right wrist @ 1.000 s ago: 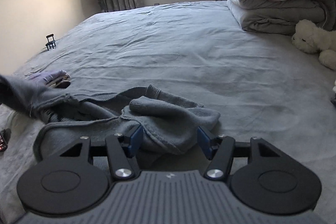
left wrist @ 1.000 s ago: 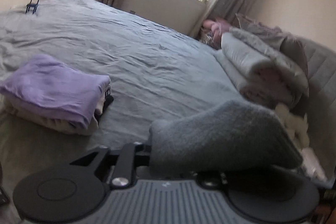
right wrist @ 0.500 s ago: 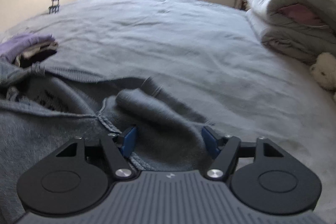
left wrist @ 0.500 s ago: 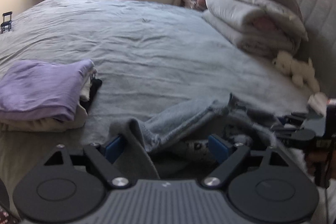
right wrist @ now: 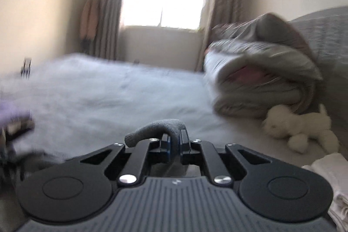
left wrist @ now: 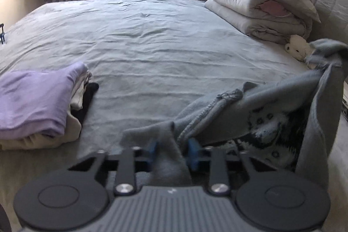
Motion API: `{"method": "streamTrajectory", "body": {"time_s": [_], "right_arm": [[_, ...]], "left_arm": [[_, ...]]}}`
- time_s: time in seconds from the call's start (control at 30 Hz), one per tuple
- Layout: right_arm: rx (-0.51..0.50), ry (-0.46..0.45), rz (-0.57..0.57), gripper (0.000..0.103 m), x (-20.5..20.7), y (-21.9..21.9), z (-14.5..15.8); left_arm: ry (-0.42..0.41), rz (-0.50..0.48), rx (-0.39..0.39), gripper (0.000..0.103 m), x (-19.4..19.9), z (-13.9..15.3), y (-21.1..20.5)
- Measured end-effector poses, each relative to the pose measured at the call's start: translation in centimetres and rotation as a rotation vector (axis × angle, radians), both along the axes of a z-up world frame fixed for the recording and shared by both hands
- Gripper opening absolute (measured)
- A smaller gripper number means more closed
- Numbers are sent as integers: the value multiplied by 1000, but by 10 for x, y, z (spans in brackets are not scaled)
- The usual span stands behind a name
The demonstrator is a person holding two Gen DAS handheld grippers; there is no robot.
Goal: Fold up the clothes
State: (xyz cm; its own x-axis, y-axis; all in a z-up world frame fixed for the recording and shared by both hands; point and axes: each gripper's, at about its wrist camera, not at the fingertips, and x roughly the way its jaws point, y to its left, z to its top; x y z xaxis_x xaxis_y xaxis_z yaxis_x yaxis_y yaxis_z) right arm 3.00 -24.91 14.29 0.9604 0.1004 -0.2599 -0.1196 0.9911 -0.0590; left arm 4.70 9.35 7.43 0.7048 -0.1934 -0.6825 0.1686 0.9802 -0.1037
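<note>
Grey sweater (left wrist: 271,101) – both grippers gripping.

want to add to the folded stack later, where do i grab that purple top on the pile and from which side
Take the purple top at its rounded folded edge facing the camera, low at the front of the pile. Come in level from that near side. The fold there is thick and closed, so the tongs would likely pinch all its layers, whereas the right side shows loose separate edges.

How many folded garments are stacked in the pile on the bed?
4 visible in the left wrist view: a purple one on top, white under it, black beside that, cream at the bottom. More may be hidden inside.
</note>
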Motion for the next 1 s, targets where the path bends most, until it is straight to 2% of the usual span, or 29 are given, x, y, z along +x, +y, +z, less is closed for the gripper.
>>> {"method": "streamTrajectory", "body": {"time_s": [0.1, 0.2, 0.23, 0.27, 0.33, 0.4, 0.43, 0.53, 0.6, 0.67, 0.7, 0.73, 0.77, 0.83, 0.97, 1.0], "right_arm": [[69, 25, 31, 7, -11, -22, 8], [49, 142, 67, 7, -16, -31, -2], [26, 190, 81, 8, -15, -30, -8], [10, 247, 97, 8, -12, -30, -16], [4, 368, 128, 11, -4, -28, -29], [35, 441, 127, 14, 6, -27, -40], [53, 455, 122, 17, 9, -28, -43], [133, 443, 111, 18, 18, -31, -41], [157, 437, 95, 20, 22, -31, -42], [156, 434, 73, 31, 28, -32, -43], [154, 431, 69, 42, 30, -33, -44], [148, 429, 68, 47, 33, -33, -45], [141, 428, 67, 48, 36, -32, -46], [112, 454, 67, 48, 44, -27, -55], [47, 524, 68, 47, 60, -16, -76], [32, 539, 65, 35, 61, -13, -81]], "left_arm": [[-10, -14, 19, 20, -2, 0, -5], [-19, -15, 41, 20, -2, 1, -9], [-21, -12, 46, 26, -2, 1, -10], [-24, -9, 50, 40, -2, 1, -10], [-37, -1, 55, 55, 0, 2, -11], [-55, -6, 60, 55, 2, 3, -14], [-63, -12, 64, 57, 4, 3, -17], [-83, -29, 84, 64, 10, 1, -26], [-90, -34, 98, 64, 14, -1, -31], [-94, -35, 93, 62, 17, -2, -32], [-93, -37, 86, 59, 18, -2, -32], [-90, -50, 78, 48, 18, -2, -33], [-88, -63, 70, 31, 17, -2, -34], [-83, -89, 53, 9, 16, -2, -36], [-100, -132, 78, 5, 10, 2, -43], [-103, -130, 81, 5, 10, 3, -42]]}}
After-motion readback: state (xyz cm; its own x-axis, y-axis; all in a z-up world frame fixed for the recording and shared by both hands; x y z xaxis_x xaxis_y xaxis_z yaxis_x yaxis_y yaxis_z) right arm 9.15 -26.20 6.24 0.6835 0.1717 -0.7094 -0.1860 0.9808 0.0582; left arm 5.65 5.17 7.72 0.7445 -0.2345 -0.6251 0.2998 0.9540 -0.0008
